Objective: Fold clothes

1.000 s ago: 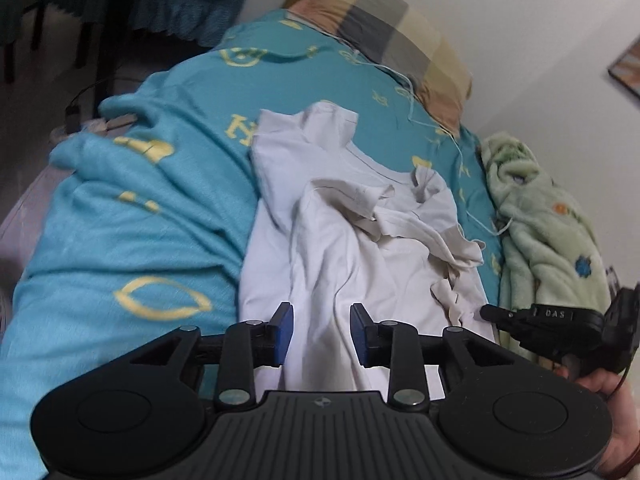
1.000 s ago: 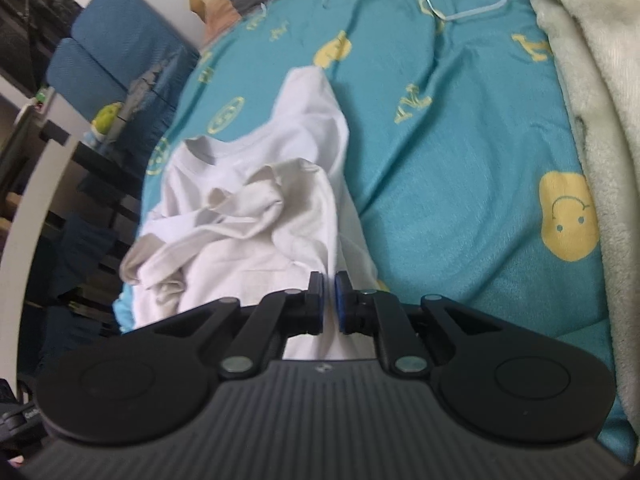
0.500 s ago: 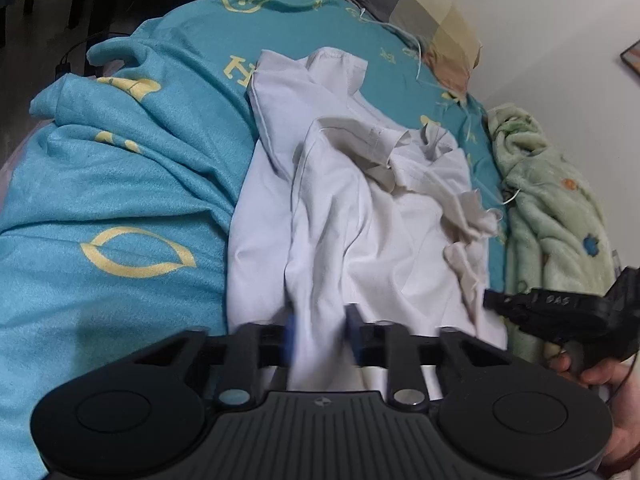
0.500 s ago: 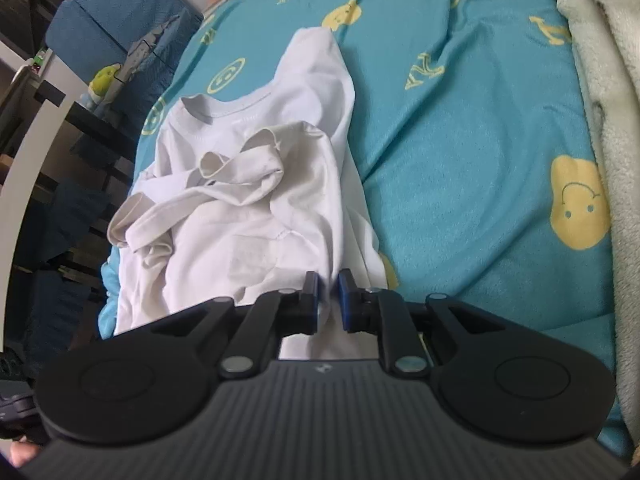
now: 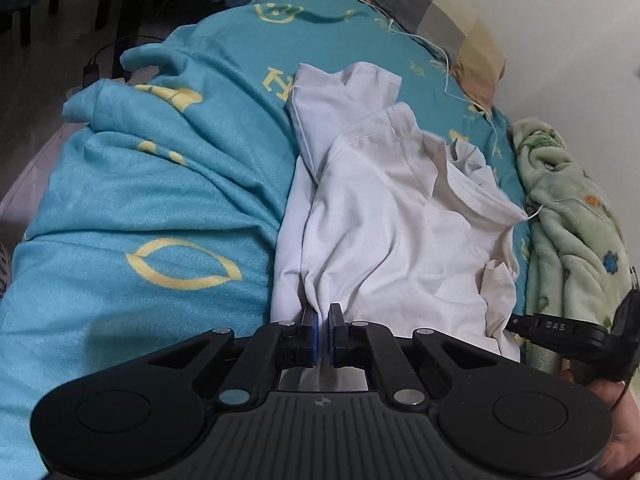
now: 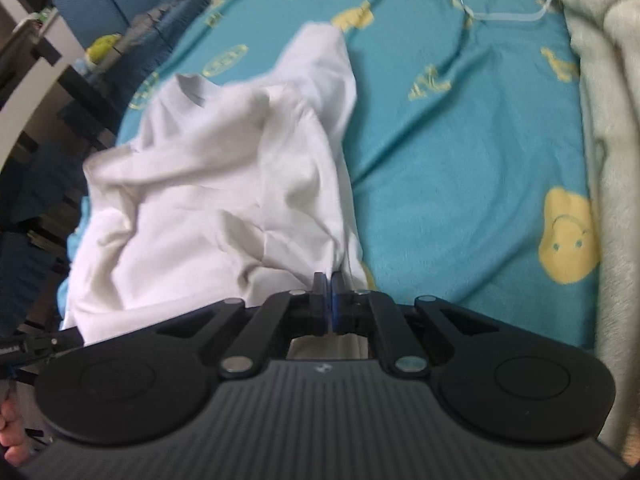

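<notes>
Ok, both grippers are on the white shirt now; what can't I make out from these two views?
- Left wrist view: the hem of the white shirt is hidden under the left gripper.
- Right wrist view: motion blur smears the shirt's folds; the hem under the right gripper is hidden.
- Shirt's underside: hidden against the teal blanket.

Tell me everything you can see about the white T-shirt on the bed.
The white T-shirt is thin, soft-looking fabric, crumpled rather than flat, with a round collar and a sleeve pointing toward the pillow. It lies on the teal blanket. Its near hem is pinched at two spots: the left tool and the right tool are each shut on it, fabric gathering into tight creases there.
</notes>
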A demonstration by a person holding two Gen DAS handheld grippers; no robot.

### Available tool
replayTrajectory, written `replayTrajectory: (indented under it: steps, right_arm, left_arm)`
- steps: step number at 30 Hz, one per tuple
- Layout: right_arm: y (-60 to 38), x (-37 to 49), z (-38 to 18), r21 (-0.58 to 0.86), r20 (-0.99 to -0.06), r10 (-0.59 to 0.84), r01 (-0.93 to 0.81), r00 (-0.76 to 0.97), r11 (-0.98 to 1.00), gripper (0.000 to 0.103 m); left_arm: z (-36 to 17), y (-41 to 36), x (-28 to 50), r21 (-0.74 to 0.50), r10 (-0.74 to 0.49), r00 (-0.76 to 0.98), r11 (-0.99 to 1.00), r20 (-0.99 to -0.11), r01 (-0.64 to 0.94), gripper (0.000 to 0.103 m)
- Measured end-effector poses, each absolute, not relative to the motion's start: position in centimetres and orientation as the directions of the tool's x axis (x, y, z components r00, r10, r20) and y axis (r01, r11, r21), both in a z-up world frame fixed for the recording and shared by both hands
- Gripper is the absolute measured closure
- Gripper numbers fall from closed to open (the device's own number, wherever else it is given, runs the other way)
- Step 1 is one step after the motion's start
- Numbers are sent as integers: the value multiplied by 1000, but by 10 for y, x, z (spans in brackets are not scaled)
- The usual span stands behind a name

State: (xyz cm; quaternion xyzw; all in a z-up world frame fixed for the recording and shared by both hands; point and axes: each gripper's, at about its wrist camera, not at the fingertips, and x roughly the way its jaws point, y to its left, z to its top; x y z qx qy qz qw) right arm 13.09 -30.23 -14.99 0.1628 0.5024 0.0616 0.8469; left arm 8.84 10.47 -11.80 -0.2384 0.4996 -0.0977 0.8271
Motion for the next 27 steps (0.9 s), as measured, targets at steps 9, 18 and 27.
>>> replayTrajectory:
  steps: [9, 18, 27]
  right_arm:
    - [-314, 115, -126, 461, -764, 332, 108, 554, 881, 96]
    - [-324, 79, -90, 665, -643, 484, 118, 593, 738, 95]
    - [-297, 49, -110, 768, -613, 621, 183, 488, 614, 95]
  left_arm:
    - [-78, 106, 57, -551, -389, 567, 823, -726, -141, 23]
    - [-106, 81, 19, -711, -552, 479, 653, -683, -261, 22]
    - [-154, 86, 34, -733, -562, 473, 551, -679, -399, 38]
